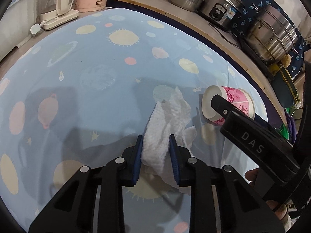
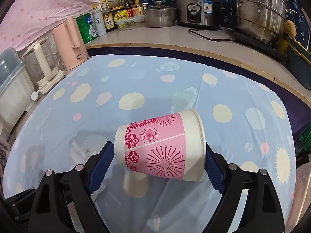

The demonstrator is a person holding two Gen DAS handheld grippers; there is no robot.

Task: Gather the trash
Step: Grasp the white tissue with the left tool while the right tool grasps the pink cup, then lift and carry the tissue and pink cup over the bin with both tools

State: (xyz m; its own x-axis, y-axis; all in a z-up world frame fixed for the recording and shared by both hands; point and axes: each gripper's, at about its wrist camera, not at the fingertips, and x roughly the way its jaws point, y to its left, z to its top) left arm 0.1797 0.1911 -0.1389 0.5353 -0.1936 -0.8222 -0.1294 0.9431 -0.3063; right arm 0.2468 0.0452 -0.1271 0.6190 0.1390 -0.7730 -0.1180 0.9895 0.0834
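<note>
A bench (image 2: 175,89) draped in a pale blue planet-print cloth is carrying the trash. A pink-and-white paper cup (image 2: 161,145) is lying on its side on the cloth, sitting between the widely spread fingers of the right claw (image 2: 157,163), whose pads are not pressing it. The left claw (image 1: 156,156) is pinching a crumpled white paper towel (image 1: 167,124) just beside the cup.
</note>
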